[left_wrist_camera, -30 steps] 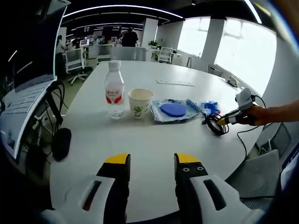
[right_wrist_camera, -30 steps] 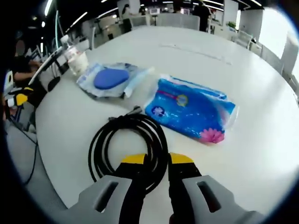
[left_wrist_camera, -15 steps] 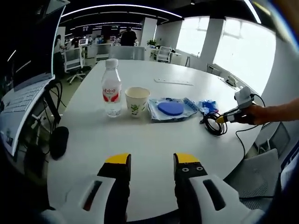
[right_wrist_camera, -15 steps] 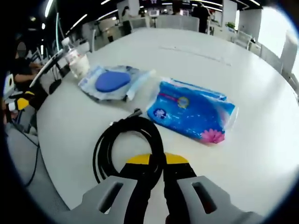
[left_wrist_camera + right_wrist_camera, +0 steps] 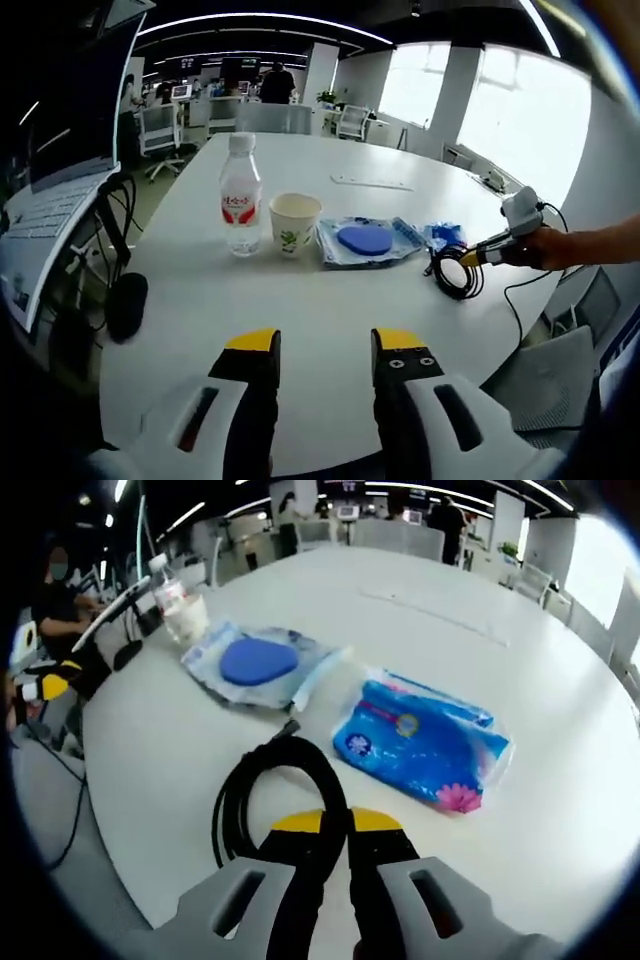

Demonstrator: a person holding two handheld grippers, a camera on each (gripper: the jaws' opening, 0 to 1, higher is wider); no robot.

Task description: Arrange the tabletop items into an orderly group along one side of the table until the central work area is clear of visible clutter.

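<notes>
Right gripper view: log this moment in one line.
right gripper: shut on black cable | left gripper: open, idle | blue packet: beside cable

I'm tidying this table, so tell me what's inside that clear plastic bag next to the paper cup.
A blue oval object shows through the clear plastic bag. Whether anything lies beneath it cannot be seen.
</notes>
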